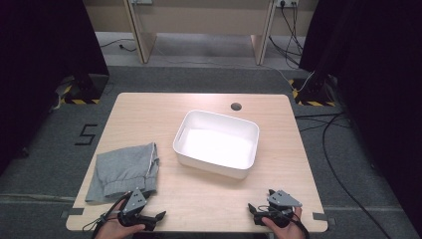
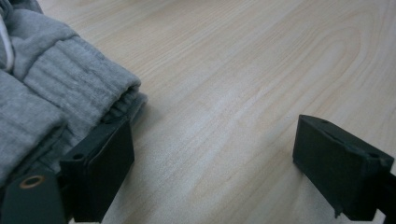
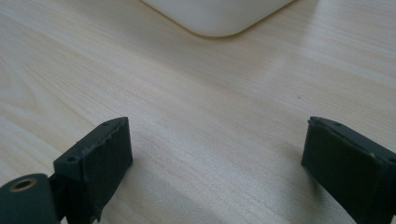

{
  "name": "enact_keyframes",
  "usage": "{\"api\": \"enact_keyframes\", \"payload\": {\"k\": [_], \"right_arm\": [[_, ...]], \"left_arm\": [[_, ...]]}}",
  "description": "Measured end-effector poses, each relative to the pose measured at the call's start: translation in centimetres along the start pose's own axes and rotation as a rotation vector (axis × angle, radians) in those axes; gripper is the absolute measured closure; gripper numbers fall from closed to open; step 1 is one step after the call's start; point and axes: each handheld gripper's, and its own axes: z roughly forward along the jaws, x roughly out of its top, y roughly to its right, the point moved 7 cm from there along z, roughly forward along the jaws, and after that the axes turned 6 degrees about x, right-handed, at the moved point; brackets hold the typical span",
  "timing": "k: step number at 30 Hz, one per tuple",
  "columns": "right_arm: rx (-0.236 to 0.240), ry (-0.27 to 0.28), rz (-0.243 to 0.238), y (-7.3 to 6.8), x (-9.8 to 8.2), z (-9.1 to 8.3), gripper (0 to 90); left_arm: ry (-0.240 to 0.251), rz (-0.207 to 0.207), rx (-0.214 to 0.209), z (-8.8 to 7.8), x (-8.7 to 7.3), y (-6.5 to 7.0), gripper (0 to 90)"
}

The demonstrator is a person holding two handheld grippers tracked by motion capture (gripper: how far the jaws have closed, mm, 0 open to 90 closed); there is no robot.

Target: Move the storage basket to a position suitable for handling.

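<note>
Grey folded trousers (image 1: 124, 171) lie at the bench's (image 1: 199, 199) near-left corner from above, a white tub (image 1: 217, 143) mid-bench, my left gripper (image 1: 152, 217) and right gripper (image 1: 255, 211) low at the near edge. Left gripper view: fingers (image 2: 100, 168) spread wide, one beside the trousers' cuff (image 2: 88, 88). Right gripper view: fingers (image 3: 93, 163) wide apart over bare wood, tub corner (image 3: 219, 16) ahead

A black "5" mark (image 1: 87, 134) on the grey floor (image 1: 50, 149), left of the table (image 1: 149, 107).
</note>
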Motion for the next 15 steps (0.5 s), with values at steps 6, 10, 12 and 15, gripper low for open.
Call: {"api": "enact_keyframes", "payload": {"k": [6,10,12,15], "right_arm": [[0.000,-0.001,-0.001,0.07,0.00,-0.07,11.1],[0.002,0.002,0.008,0.32,0.03,-0.31,15.2],[0.007,0.011,0.012,0.36,0.12,-0.32,16.2],[0.008,0.005,0.010,0.27,0.20,-0.38,17.2]], "left_arm": [[0.002,0.001,0.000,0.02,0.01,-0.03,11.9],[0.004,0.000,0.001,0.02,0.01,-0.02,11.9],[0.006,0.000,0.000,0.02,-0.01,-0.02,11.8],[0.006,0.000,0.000,0.02,-0.01,-0.02,11.8]]}}
